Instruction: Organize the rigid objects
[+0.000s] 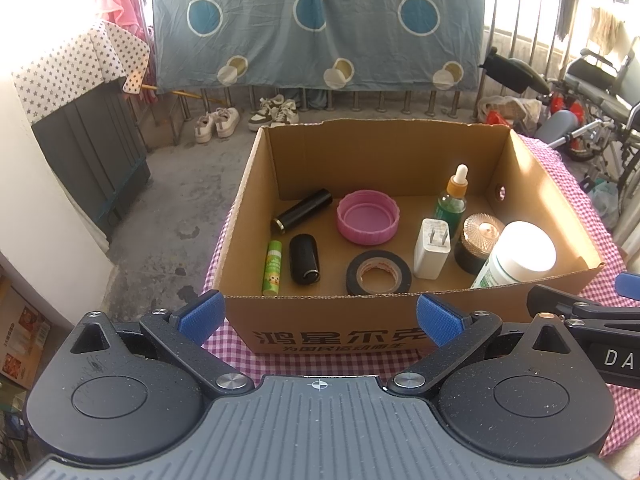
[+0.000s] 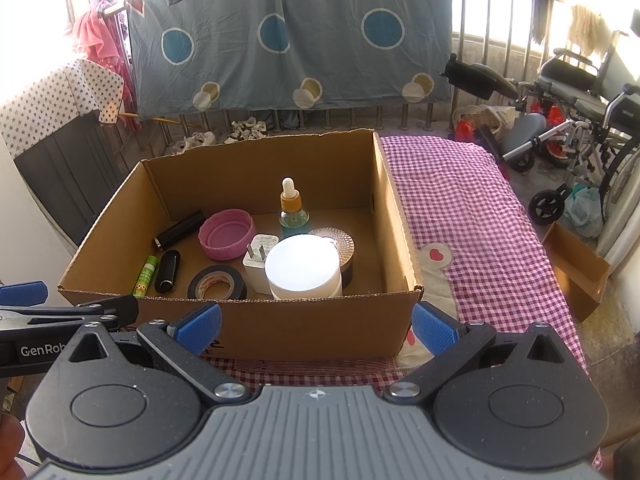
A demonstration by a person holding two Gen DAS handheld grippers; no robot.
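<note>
Both the left gripper and right gripper hang released, empty, before the box. Everything sits inside it. The dropper stands upright; reaching in might topple it, probably against the jar.

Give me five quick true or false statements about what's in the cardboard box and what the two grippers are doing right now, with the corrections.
1. The pink lid lies inside the cardboard box. True.
2. The left gripper is shut on the roll of black tape. False: its jaws are open and empty, in front of the box's near wall; the tape lies flat in the box.
3. The dropper bottle stands upright. True.
4. The green tube stands upright on the checked cloth. False: it lies on its side inside the box, beside the black key fob.
5. The right gripper holds the white charger. False: it is open and empty; the charger stands in the box.
</note>
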